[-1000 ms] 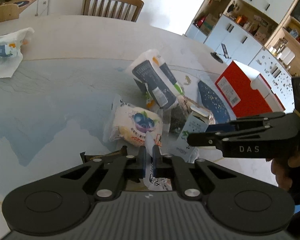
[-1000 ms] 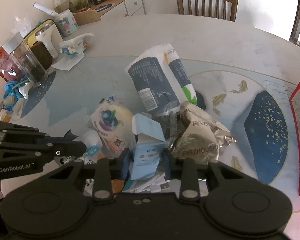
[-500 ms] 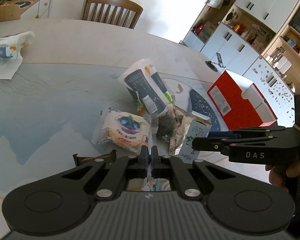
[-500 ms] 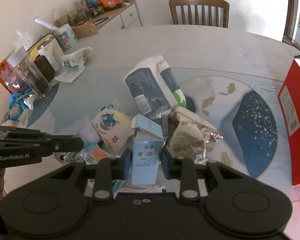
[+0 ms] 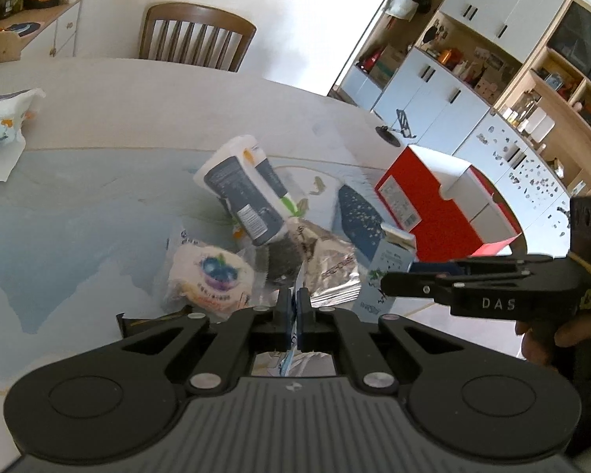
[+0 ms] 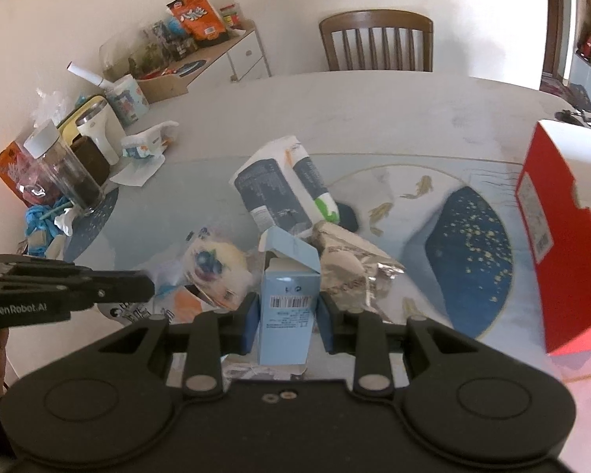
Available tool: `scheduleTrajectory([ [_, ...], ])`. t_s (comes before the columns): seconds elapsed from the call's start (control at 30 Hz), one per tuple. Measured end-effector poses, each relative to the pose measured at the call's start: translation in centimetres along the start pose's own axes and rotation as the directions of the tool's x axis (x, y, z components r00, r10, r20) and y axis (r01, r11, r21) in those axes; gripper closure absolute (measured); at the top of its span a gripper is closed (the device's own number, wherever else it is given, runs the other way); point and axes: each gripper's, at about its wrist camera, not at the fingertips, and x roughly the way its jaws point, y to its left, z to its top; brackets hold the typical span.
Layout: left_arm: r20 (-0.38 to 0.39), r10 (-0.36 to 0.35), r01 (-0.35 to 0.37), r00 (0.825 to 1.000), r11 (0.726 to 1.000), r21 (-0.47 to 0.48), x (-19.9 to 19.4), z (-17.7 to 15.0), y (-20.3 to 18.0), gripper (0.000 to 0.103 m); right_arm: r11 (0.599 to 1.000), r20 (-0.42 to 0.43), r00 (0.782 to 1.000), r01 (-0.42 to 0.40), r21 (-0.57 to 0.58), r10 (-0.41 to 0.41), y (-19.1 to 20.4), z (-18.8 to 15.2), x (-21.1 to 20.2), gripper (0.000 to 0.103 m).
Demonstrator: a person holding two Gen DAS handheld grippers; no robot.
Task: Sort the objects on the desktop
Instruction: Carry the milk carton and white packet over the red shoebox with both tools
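One blue carton (image 6: 287, 307) clamped by right fingers (image 6: 250, 321); left fingers (image 5: 283, 317) pinch one (thin) wrapper (image 5: 292, 329).

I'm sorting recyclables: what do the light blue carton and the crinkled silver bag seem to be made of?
The light blue carton, gripped by the right hand-held gripper, looks like matte printed paperboard: flat faces, folded creases, an open flap. The crinkled silver bag looks like glossy metallised foil or film, creased with bright glints; which of the two, I can't tell.

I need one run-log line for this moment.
left tongs: shut on wrapper | right tongs: shut on blue carton | pile: on table
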Motion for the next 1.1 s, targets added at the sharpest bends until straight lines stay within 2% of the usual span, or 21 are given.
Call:
scheduleTrajectory([
  [0.2,0.002,-0.020,0.020,1.000,1.000,0.014,0.1,0.7,-1.4,0.102,0.999,0.005,1.000,0.015,0.029,-0.015,-1.3,-0.9,-1.6,0.073],
  [0.5,-0.004,-0.051,0.051,0.999,0.995,0.082,0.9,2.0,-4.5,0.102,0.998,0.020,0.999,0.040,0.041,-0.041,-3.5,-1.3,-4.7,0.073],
  [0.93,0.005,-0.096,0.093,0.995,0.977,0.191,3.3,4.7,-11.0,0.102,0.994,0.079,0.993,0.078,0.072,-0.084,-8.1,-1.1,-9.1,0.073],
  [1.1,0.006,-0.124,0.120,0.992,0.971,0.206,4.2,5.9,-13.4,0.102,0.993,0.094,0.991,0.092,0.071,-0.099,-10.2,-0.9,-10.5,0.073],
])
